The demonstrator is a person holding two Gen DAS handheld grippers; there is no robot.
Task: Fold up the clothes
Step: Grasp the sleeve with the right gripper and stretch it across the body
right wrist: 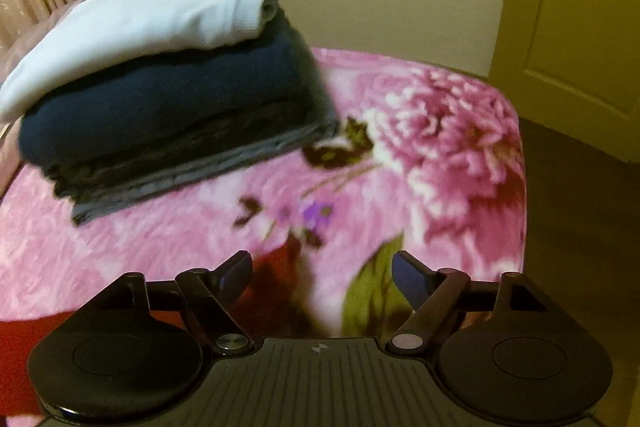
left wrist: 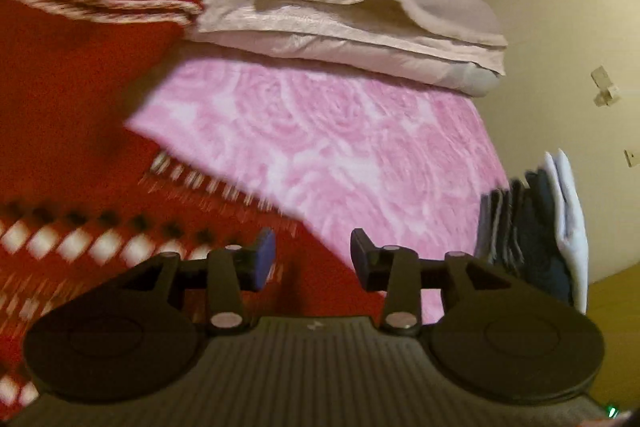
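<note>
While both claws gape empty, the left gripper point(left wrist: 313, 261) hovers over the red garment point(left wrist: 80, 99) filling its frame's left, nearer than the right gripper point(right wrist: 321, 277).

No legible text or labels

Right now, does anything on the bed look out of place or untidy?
Mostly tidy. The folded stack sits neatly on the pink floral blanket, though its white top piece overhangs one side. The red patterned garment lies spread out, unfolded. Both tongs, left and right, are open and empty.
</note>
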